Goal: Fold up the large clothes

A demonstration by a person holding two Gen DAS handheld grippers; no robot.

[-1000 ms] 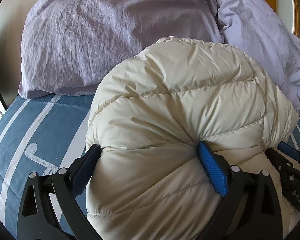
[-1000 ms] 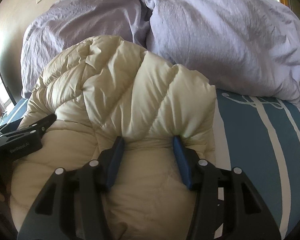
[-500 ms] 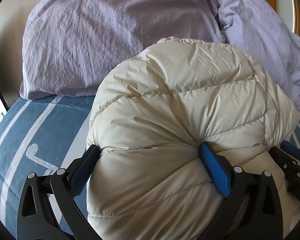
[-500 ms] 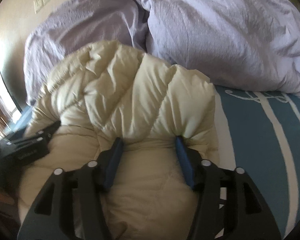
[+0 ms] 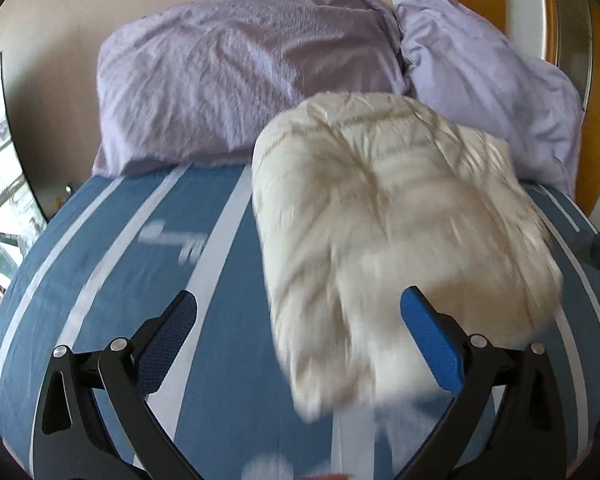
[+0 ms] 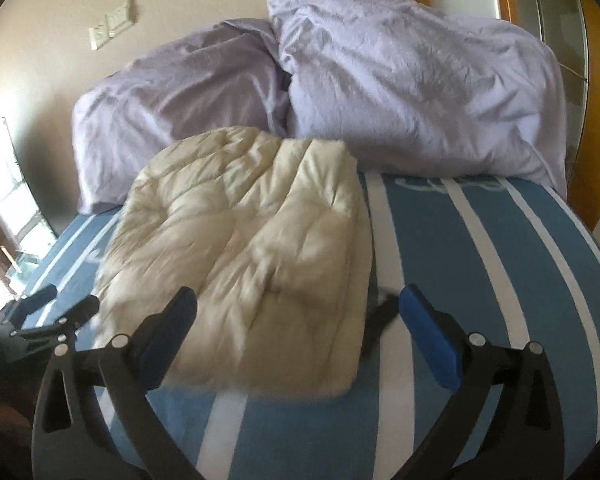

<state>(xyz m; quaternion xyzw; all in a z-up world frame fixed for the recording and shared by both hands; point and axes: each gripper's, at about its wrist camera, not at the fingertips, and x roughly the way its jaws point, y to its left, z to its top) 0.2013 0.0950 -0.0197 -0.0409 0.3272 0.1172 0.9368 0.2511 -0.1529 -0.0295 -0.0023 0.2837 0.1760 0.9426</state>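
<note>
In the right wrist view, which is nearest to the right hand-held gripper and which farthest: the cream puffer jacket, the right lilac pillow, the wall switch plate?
From the right hand-held gripper:
1. The cream puffer jacket, folded on the striped bedsheet, just ahead, left of centre.
2. The right lilac pillow, behind the jacket at the bed's head.
3. The wall switch plate, upper left, beyond the pillows.

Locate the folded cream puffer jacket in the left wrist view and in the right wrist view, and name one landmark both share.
Left wrist view: cream puffer jacket lies right of centre on the striped bedspread, reaching up to the pillows.
Right wrist view: the jacket lies left of centre, between the open fingers.
Shared landmark: the two lilac pillows meeting just behind the jacket's far edge.
</note>
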